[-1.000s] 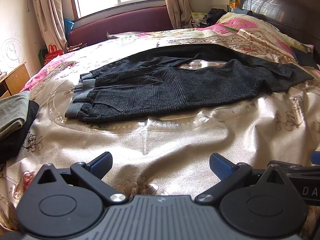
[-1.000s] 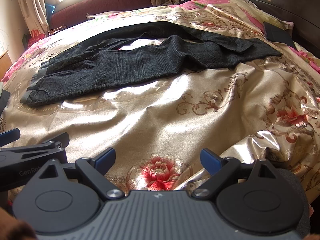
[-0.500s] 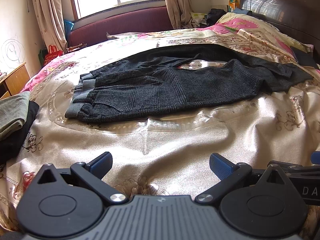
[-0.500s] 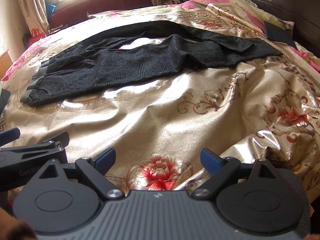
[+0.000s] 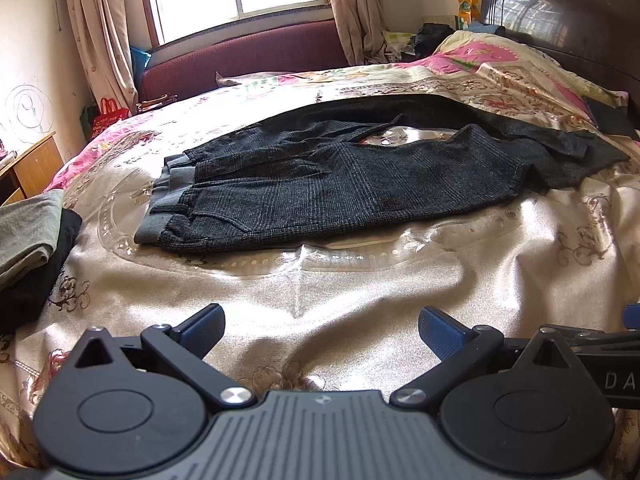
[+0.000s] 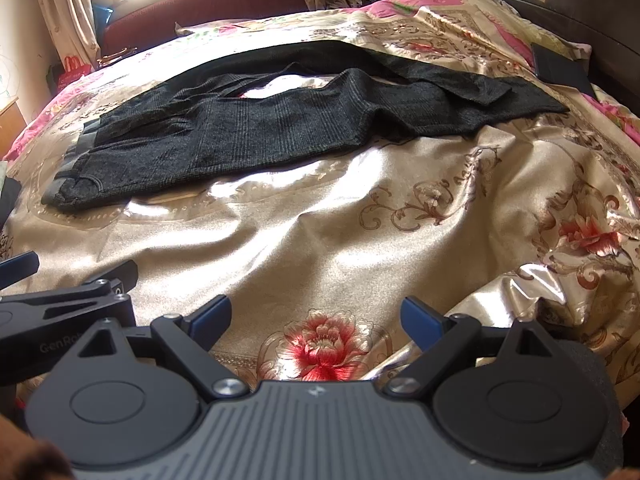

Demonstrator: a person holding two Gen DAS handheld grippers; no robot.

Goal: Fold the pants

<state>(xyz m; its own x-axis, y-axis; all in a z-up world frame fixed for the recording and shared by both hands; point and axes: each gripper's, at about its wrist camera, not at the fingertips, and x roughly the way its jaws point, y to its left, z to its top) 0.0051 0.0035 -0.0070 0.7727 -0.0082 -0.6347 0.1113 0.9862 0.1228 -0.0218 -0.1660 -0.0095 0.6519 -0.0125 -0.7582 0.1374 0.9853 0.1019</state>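
Dark grey striped pants point(image 5: 340, 184) lie spread across the bed, waistband to the left and both legs running right, a gap of bedspread showing between the legs. The right wrist view shows the same pants point(image 6: 280, 128) from further right. My left gripper point(image 5: 322, 332) is open over bare bedspread, well short of the pants, nothing between its blue pads. My right gripper point(image 6: 318, 318) is also open above a red embroidered flower, holding nothing. Each gripper's side shows at the edge of the other's view.
A shiny gold floral bedspread point(image 5: 360, 292) covers the bed. Folded green and black clothes point(image 5: 28, 240) are stacked at the left edge. A dark flat object point(image 6: 560, 66) lies near the dark wooden headboard point(image 5: 560, 20). A maroon bench sits under the window.
The right wrist view has tilted slightly, with the pants sitting a little lower in frame. The left gripper and the pants are unchanged.
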